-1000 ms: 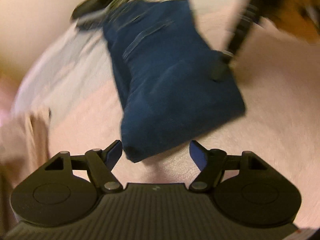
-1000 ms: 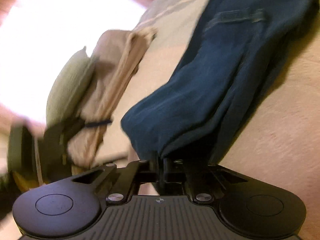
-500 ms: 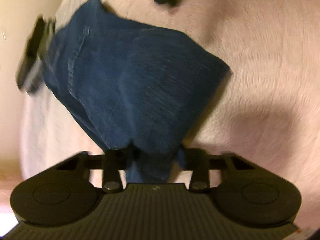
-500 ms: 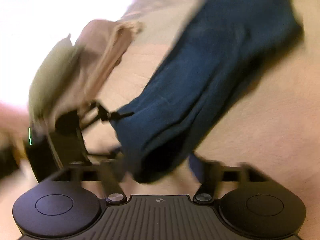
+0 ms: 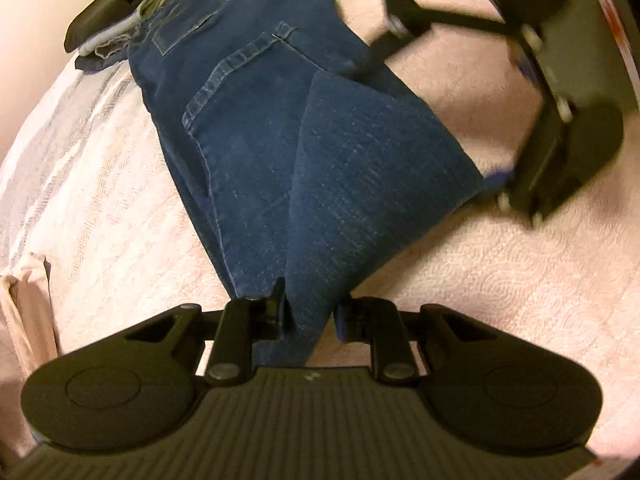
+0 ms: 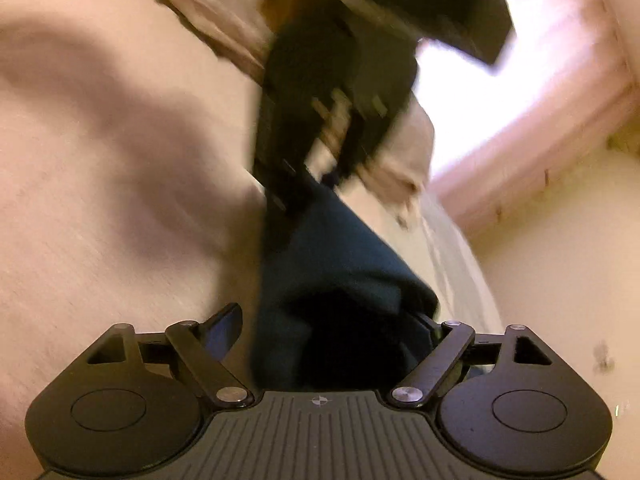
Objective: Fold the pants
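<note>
**Half-folded jeans, one corner in hand, the other just let go**

Pale pink quilted bedspread (image 5: 500, 280) is filling the background of both views, and on it I am seeing the dark blue denim pants (image 5: 248, 128) lying with the waistband and back pocket toward the far edge. At far left, a black and grey heap of clothing (image 5: 116, 4) is sitting just beyond the waistband. Moving right, the lower leg section is already lying doubled over the upper part, so I am judging one fold as roughly made. My left gripper (image 5: 310, 316) is closing its narrow jaws on the near corner of the folded denim, with cloth bunched between the pads. Further right, my right gripper (image 6: 336, 332) is opening wide; blue fabric is lying between its fingers, though the pads are not pressing it. The right-wrist view is blurring heavily. What is remaining, I am guessing, is squaring the edges and folding again into a compact stack.
</note>
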The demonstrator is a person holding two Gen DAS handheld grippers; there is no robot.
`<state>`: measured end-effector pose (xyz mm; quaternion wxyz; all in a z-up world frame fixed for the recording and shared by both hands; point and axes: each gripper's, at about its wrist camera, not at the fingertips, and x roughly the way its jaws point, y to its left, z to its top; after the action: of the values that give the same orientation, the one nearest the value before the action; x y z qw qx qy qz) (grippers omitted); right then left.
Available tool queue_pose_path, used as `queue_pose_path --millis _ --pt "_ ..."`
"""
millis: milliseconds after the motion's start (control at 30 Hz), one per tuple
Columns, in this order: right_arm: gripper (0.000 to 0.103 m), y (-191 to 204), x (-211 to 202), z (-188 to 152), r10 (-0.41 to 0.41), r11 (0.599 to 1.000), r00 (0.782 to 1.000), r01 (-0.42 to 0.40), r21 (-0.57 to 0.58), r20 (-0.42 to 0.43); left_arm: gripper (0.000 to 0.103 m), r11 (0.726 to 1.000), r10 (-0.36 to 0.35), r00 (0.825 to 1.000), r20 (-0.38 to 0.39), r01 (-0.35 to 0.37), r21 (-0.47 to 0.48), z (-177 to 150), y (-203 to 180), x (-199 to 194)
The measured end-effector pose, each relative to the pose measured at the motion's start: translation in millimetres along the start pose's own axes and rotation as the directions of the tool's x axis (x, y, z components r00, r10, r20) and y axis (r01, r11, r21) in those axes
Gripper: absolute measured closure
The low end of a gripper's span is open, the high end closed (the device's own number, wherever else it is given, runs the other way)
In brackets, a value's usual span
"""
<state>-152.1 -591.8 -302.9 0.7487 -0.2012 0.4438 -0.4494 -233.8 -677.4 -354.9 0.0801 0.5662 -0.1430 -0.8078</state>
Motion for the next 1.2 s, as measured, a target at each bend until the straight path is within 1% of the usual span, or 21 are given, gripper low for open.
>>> queue_pose_path --millis 67,133,233,300,333,367,400,433,467,500,533,567,667,733,800,900,967,1033,1067,1133,1200 --pt "0.022 -11.8 -8.6 -5.3 0.020 0.998 0.999 -0.017 0.063 -0.047 0.085 1.000 0.015 1.000 -0.010 -0.014 0.021 0.8 -3.1 4.3" --pt "0.022 -12.6 -23.5 -6.8 0.003 0.997 0.998 0.001 0.071 -0.058 0.085 0.996 0.040 0.999 -0.011 -0.039 0.077 -0.4 -10.5 4.6" --pt "0.017 3.1 -41.8 -6.3 -0.020 0.999 0.999 0.021 -0.028 0.046 0.085 0.989 0.060 0.998 -0.002 -0.059 0.138 -2.9 -18.8 2.3" --pt "0.016 14.9 -33.3 -3.5 0.006 0.994 0.997 0.002 -0.107 0.078 0.081 0.984 0.070 0.998 0.008 -0.070 0.166 -4.5 -22.8 0.9" --pt "0.016 18.3 -24.3 -2.5 -0.005 0.989 0.996 0.018 -0.145 0.085 0.081 0.979 0.081 0.997 0.012 -0.082 0.186 -6.2 -25.5 1.1" --pt "0.015 16.8 -17.4 -6.7 -0.026 0.986 0.995 0.040 -0.159 0.091 0.080 0.975 0.093 0.996 0.017 -0.094 0.200 -8.1 -27.9 1.7" --pt "0.015 11.4 -7.6 -7.7 -0.019 0.989 0.995 0.033 -0.145 0.093 0.075 0.970 0.109 0.994 0.026 -0.112 0.216 -10.0 -30.3 2.9" --pt "0.015 6.0 -1.9 -7.5 0.010 0.993 0.997 0.000 -0.122 0.079 0.073 0.964 0.128 0.991 0.033 -0.132 0.232 -11.8 -32.6 4.9" --pt "0.022 -0.5 1.5 -8.5 0.048 0.995 0.997 -0.042 -0.096 0.061 0.073 0.958 0.144 0.989 0.023 -0.146 0.248 -12.9 -34.4 8.5" --pt "0.032 -7.2 0.3 -10.4 0.072 0.995 0.996 -0.068 -0.069 0.056 0.074 0.951 0.162 0.987 0.005 -0.158 0.264 -13.4 -35.7 12.7" --pt "0.063 -13.1 -1.7 -11.4 0.097 0.995 0.994 -0.094 -0.041 0.053 0.087 0.956 0.154 0.988 -0.014 -0.145 0.255 -12.6 -34.8 13.8" --pt "0.086 -20.7 -5.0 -12.3 0.117 0.993 0.992 -0.117 -0.007 0.044 0.089 0.962 0.150 0.989 -0.014 -0.143 0.231 -10.9 -32.9 11.1" --pt "0.090 -46.9 -6.7 -5.1 0.189 0.975 0.981 -0.192 0.111 0.031 0.089 0.976 0.153 0.988 -0.003 -0.151 0.157 -0.7 -21.4 -11.0" --pt "0.091 -77.9 -11.8 7.7 0.223 0.953 0.974 -0.228 0.200 0.045 0.089 0.985 0.166 0.986 0.016 -0.166 0.055 9.3 -3.8 -32.7" --pt "0.092 -122.1 -14.7 16.9 0.273 0.914 0.960 -0.281 0.292 0.068 0.088 0.979 0.200 0.979 0.049 -0.198 -0.048 21.2 15.4 -57.0" --pt "0.092 -200.2 -2.8 29.9 0.371 0.805 0.920 -0.385 0.451 0.123 0.081 0.952 0.275 0.958 0.084 -0.259 -0.160 43.4 40.7 -87.5" --pt "0.092 -255.9 11.7 30.9 0.417 0.719 0.892 -0.442 0.536 0.176 0.079 0.920 0.339 0.934 0.108 -0.306 -0.244 62.5 60.3 -108.1" --pt "0.092 -311.2 27.8 17.4 0.449 0.612 0.862 -0.490 0.621 0.238 0.078 0.879 0.399 0.907 0.132 -0.337 -0.338 82.7 81.6 -124.2" --pt "0.092 -340.1 37.2 6.1 0.451 0.548 0.849 -0.507 0.666 0.275 0.078 0.857 0.428 0.893 0.140 -0.351 -0.378 94.0 92.2 -129.1" --pt "0.092 -391.2 55.2 -13.8 0.430 0.450 0.846 -0.505 0.737 0.317 0.078 0.823 0.465 0.872 0.150 -0.363 -0.437 120.2 113.5 -130.7" --pt "0.092 -442.3 80.6 -51.5 0.377 0.337 0.859 -0.475 0.813 0.346 0.078 0.793 0.496 0.855 0.153 -0.375 -0.480 148.8 135.0 -122.4"
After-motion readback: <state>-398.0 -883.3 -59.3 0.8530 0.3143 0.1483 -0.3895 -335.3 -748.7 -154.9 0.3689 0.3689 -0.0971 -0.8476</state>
